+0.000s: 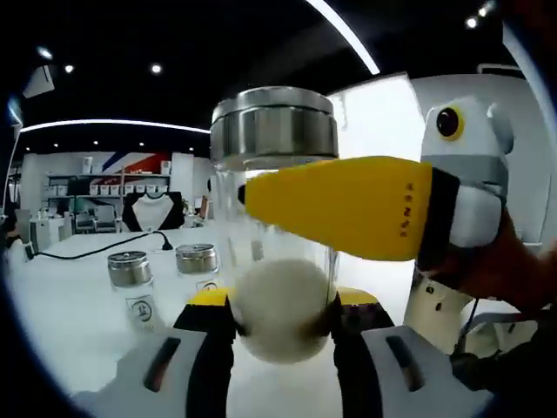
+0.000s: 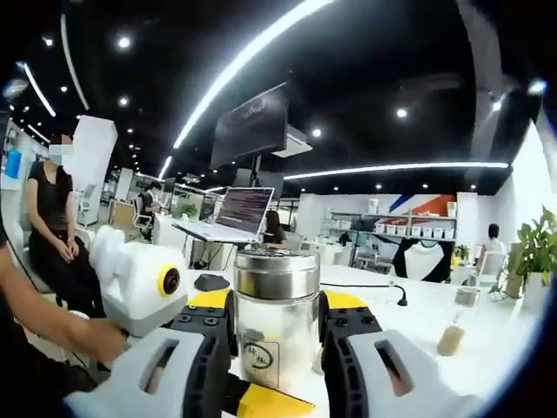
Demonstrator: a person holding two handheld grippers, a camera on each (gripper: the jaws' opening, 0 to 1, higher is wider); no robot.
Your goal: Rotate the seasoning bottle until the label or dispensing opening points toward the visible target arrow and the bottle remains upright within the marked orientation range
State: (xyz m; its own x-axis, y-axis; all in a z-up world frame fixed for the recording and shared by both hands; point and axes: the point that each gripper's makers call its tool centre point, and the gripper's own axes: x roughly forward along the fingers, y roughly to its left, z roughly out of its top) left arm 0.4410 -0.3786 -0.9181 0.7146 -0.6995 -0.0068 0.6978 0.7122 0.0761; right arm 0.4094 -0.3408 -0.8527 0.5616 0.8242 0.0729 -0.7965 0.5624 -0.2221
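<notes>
Centrally, the bottle (image 2: 278, 326) is being held upright between the jaws of both grippers: the left gripper (image 1: 280, 324) is clamping its lower body, the right gripper (image 2: 277, 335) its glass wall below the metal cap (image 2: 278, 273). A small label (image 2: 258, 360) is being shown toward the right camera. No arrow is being shown. Two spare bottles (image 1: 132, 280) are standing on the table (image 1: 61, 296). Opposed twisting is being risked, likely causing slip or tilt.
</notes>
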